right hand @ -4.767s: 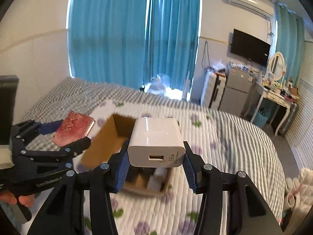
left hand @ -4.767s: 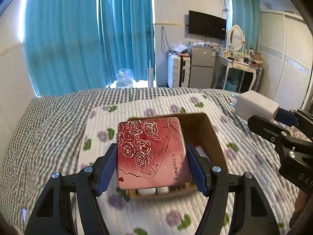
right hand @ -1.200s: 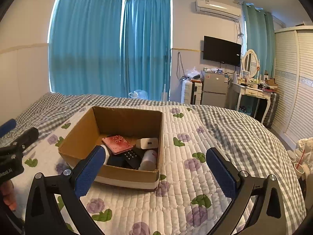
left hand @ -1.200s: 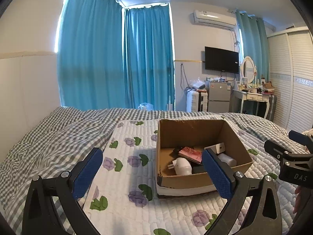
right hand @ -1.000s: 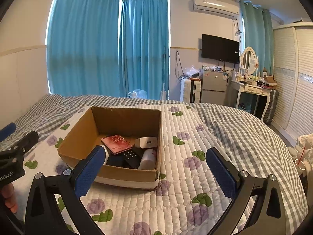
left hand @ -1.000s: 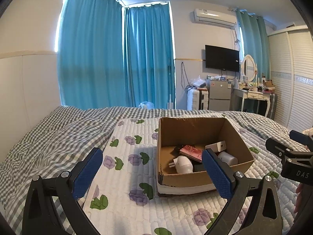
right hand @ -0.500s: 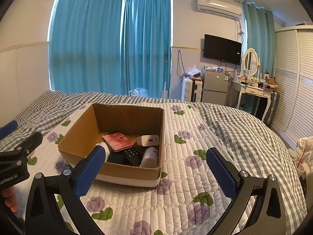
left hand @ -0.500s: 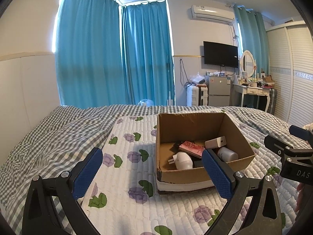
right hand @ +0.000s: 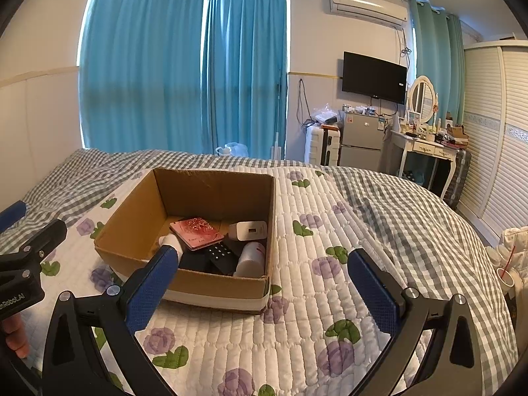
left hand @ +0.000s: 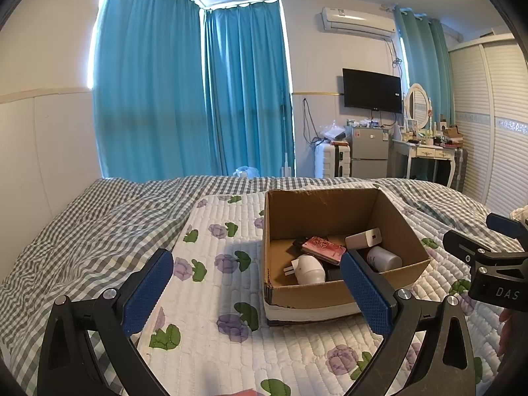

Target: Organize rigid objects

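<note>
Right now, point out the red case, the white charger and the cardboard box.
red case (right hand: 197, 233), right wrist view, middle of its patterned lid.
white charger (right hand: 248, 230), right wrist view, its port face.
cardboard box (right hand: 211, 285), right wrist view, near outer wall.

Open brown cardboard box, white band round its base, resting on the flowered quilt of the bed. Inside, lying flat and slightly tilted atop the rest: red card box patterned with roses. Just beside it to the right, against the box wall: white charger on its side, port outward. In front: white bottle lying down. Beneath the red box: black remote with keys up. At the left: white plug adapter, prongs pointing left.
</note>
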A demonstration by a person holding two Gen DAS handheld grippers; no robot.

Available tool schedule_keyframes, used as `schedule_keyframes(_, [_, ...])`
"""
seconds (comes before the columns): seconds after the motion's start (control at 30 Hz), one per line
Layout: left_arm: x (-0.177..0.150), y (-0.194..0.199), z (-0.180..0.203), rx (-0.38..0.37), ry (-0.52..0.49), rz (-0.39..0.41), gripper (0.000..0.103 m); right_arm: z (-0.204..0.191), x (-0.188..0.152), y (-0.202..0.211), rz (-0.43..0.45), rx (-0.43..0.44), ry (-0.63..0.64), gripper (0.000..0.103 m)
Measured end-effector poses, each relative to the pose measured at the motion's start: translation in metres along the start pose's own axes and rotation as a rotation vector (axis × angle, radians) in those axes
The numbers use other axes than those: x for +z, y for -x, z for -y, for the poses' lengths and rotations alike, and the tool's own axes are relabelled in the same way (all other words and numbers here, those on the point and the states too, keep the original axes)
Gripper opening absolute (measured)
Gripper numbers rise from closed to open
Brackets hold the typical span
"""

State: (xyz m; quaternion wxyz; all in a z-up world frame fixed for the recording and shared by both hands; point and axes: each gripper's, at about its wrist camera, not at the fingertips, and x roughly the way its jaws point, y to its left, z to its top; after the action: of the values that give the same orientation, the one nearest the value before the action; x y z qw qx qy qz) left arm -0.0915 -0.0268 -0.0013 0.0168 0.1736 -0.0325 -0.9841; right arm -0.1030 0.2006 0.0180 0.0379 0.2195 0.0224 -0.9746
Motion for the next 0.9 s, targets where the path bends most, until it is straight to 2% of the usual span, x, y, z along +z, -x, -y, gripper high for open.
schedule_keyframes(0.9, [-0.0035,-0.0060,-0.0037,-0.002,0.009,-0.020,0.103,0.0010,-0.0034,-0.0072,-0.032,-0.006,-0.006,0.103])
